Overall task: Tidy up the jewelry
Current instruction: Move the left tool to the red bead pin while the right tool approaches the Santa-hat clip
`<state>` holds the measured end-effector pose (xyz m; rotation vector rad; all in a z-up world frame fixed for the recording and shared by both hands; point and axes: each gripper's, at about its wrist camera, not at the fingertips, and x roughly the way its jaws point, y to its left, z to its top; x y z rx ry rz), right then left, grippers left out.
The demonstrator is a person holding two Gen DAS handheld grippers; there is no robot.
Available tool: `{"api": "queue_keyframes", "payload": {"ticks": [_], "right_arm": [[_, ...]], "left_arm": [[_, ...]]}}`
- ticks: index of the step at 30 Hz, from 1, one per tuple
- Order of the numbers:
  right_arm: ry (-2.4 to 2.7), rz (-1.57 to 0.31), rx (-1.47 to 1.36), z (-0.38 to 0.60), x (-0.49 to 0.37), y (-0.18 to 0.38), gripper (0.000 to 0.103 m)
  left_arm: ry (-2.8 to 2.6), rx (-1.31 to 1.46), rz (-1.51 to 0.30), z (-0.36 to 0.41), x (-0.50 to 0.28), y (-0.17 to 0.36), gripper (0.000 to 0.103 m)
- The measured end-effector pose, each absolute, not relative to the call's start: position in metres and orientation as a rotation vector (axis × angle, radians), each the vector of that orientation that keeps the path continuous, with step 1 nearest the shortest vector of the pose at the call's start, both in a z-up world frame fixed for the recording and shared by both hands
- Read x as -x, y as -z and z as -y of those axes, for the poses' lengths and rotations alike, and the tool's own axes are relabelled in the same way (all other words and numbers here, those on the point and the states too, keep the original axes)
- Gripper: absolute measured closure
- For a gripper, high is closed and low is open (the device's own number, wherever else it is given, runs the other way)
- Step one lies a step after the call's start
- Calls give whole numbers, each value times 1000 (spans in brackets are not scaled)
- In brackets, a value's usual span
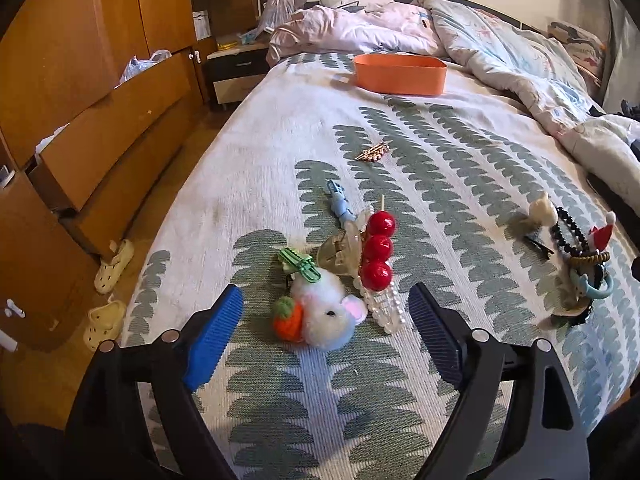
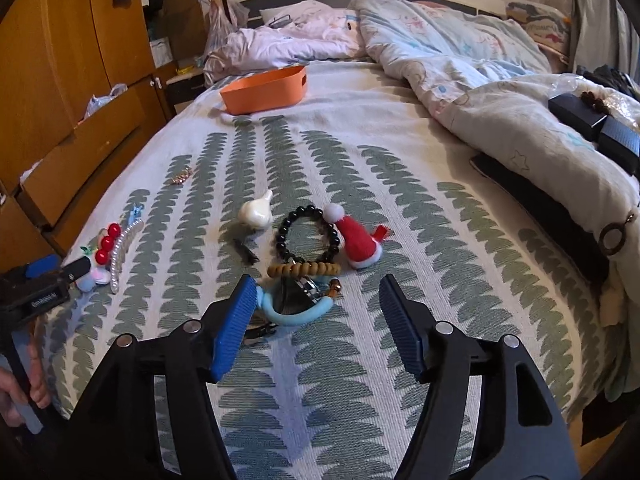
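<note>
Two heaps of trinkets lie on the bed, both well short of the orange tray (image 1: 400, 74) near the pillows. The left gripper (image 1: 326, 316) hangs with its jaws wide apart and empty, the plush mouse clip (image 1: 328, 316) lying straight ahead between them, its length running across the gap. The right gripper (image 2: 318, 306) is likewise spread and holds nothing; the light blue bangle (image 2: 294, 314) sits just off its left jaw, with the black bead bracelet (image 2: 310, 236) beyond, toward the tray. Each hand is nearer its own heap.
</note>
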<state>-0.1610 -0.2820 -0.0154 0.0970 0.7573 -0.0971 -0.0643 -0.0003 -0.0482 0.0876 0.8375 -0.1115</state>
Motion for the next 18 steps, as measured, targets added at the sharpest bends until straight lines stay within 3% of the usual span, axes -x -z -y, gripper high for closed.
{"api": "queue_keyframes", "payload": {"ticks": [7,9,18], "right_arm": [[151,-753,-56,280,159,16,32],[143,-715,-50,279,162,12,30],[111,-717,-100,285,152,19,27]], "left_arm": [[114,-132,-830,8,64,46,12],[100,-134,-807,10,65,43,5],[97,-128,-809,11,58,39,5]]}}
